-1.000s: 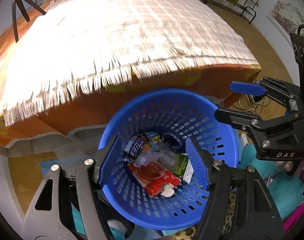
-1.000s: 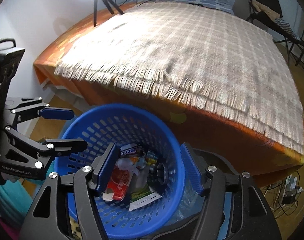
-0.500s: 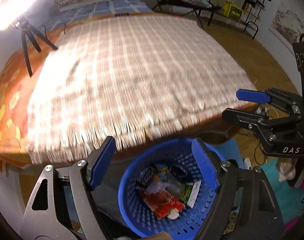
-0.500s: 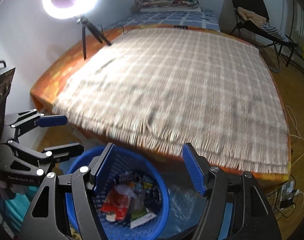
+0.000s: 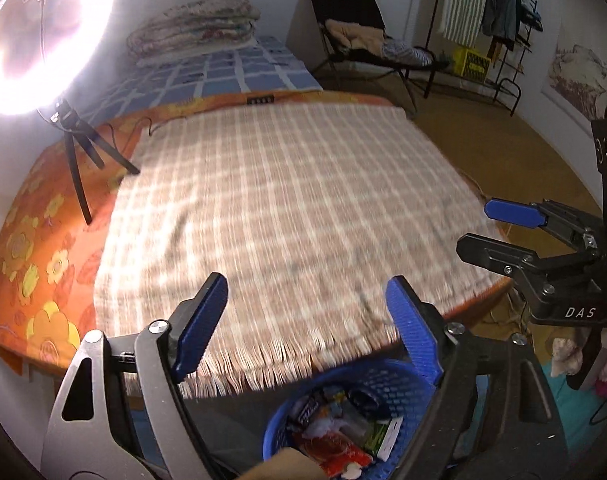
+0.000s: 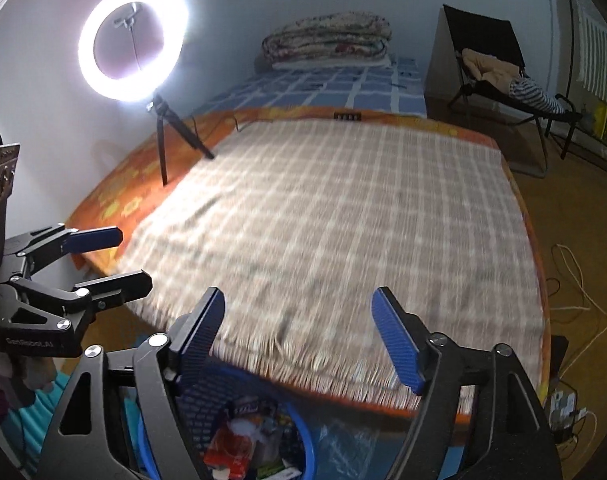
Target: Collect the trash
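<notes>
A blue perforated basket (image 5: 387,376) stands on the floor at the foot of the bed, holding several wrappers and cartons (image 5: 339,436). It also shows in the right wrist view (image 6: 307,444) with the trash (image 6: 243,436) inside. My left gripper (image 5: 307,320) is open and empty, raised above the basket and pointed at the bed. My right gripper (image 6: 299,332) is open and empty, held beside it. Each gripper shows in the other's view: the right one (image 5: 499,228), the left one (image 6: 111,256).
A bed with a beige plaid blanket (image 5: 287,208) over an orange flowered sheet (image 5: 43,248) fills the view. A ring light on a tripod (image 6: 133,42) stands on its left side. A black chair (image 5: 363,44) and a clothes rack (image 5: 499,32) stand far right. Cables (image 6: 575,280) lie on the floor.
Both grippers have risen and tilted up from over the basket; the basket has dropped to the bottom of both views and the whole bed has come into sight. Both stay open.
</notes>
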